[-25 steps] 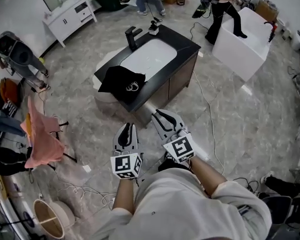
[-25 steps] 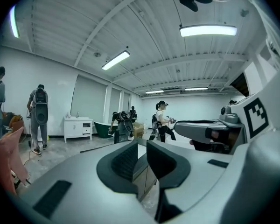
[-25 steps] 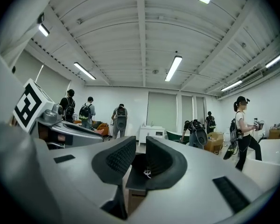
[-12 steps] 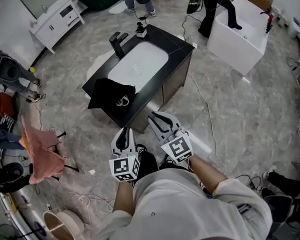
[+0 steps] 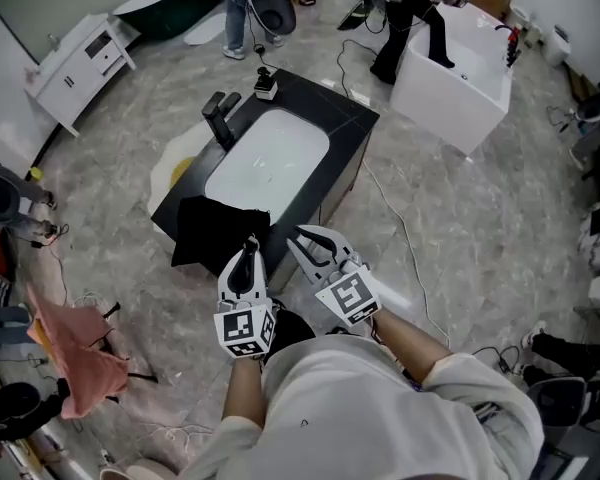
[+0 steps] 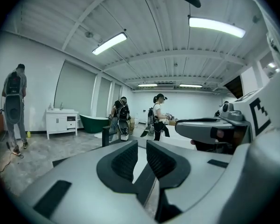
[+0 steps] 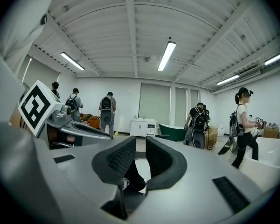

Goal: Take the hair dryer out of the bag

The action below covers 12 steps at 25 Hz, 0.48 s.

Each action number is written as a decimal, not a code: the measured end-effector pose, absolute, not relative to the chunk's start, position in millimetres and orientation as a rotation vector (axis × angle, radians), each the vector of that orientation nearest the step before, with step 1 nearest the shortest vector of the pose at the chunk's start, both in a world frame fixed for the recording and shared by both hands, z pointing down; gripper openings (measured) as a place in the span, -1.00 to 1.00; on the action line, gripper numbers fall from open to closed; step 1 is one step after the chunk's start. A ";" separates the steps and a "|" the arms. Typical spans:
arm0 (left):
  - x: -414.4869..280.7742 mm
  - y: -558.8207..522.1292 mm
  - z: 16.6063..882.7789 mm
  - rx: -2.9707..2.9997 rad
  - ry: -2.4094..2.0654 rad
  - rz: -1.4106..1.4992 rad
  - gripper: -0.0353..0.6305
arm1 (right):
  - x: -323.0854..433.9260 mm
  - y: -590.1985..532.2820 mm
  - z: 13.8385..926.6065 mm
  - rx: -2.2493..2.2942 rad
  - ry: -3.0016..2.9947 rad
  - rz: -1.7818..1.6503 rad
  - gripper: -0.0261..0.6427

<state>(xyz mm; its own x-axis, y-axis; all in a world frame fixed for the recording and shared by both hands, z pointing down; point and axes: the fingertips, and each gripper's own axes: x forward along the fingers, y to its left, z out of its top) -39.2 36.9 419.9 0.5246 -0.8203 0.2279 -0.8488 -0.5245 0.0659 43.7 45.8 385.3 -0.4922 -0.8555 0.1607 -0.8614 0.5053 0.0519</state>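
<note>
A black bag (image 5: 205, 233) lies on the near left corner of the black vanity top (image 5: 345, 118), beside the white sink basin (image 5: 270, 158). No hair dryer shows. My left gripper (image 5: 248, 248) hangs over the bag's near right edge and covers part of it. Its jaws stand a narrow gap apart with nothing between them (image 6: 141, 155). My right gripper (image 5: 298, 236) sits just right of the bag at the counter's front edge, also narrowly open and empty (image 7: 141, 160). Through its gap a dark part of the bag (image 7: 130, 181) shows.
A black faucet (image 5: 218, 116) and a small bottle (image 5: 266, 83) stand at the back of the counter. A white bathtub (image 5: 450, 68) is at the far right, a white cabinet (image 5: 75, 63) at the far left. Several people stand behind. A pink cloth (image 5: 75, 343) hangs on a rack; cables cross the floor.
Both grippers have come forward to the vanity, from the floor in front of it to its front edge. The bag is now under the left gripper's tips. The jaw gaps look the same.
</note>
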 end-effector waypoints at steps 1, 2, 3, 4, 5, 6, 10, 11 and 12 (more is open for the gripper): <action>-44.0 23.6 415.2 2.604 -1.419 0.245 -0.68 | 37.1 33.4 380.6 1.486 -2.572 0.036 -0.74; -48.9 10.8 411.8 2.615 -1.404 0.244 -0.68 | 30.6 21.2 376.8 1.488 -2.563 0.020 -0.74; -53.6 -1.8 410.2 2.624 -1.387 0.247 -0.68 | 24.8 8.9 374.3 1.493 -2.553 0.010 -0.74; -58.1 -14.0 410.1 2.631 -1.368 0.251 -0.68 | 20.0 -3.0 373.2 1.502 -2.543 0.009 -0.74; -62.4 -25.3 411.1 2.636 -1.349 0.255 -0.68 | 16.3 -14.1 373.8 1.514 -2.531 0.012 -0.74; -66.5 -35.6 412.9 2.640 -1.330 0.258 -0.68 | 13.3 -24.1 376.2 1.527 -2.521 0.018 -0.74; -80.3 -68.7 428.0 2.645 -1.264 0.292 -0.68 | 1.2 -52.8 395.9 1.544 -2.487 0.079 -0.74; -82.3 -74.8 432.9 2.641 -1.253 0.306 -0.68 | -1.2 -57.4 401.6 1.536 -2.481 0.093 -0.74; -82.9 -79.3 437.4 2.635 -1.245 0.320 -0.68 | -2.4 -60.5 406.8 1.525 -2.477 0.105 -0.74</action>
<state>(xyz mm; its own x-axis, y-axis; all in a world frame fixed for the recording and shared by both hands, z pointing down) -82.9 -79.3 437.4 0.6196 -0.7323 0.2824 -0.7778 -0.6212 0.0956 -2.4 -60.5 406.8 -0.4317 -0.8717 0.2319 -0.8882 0.4557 0.0595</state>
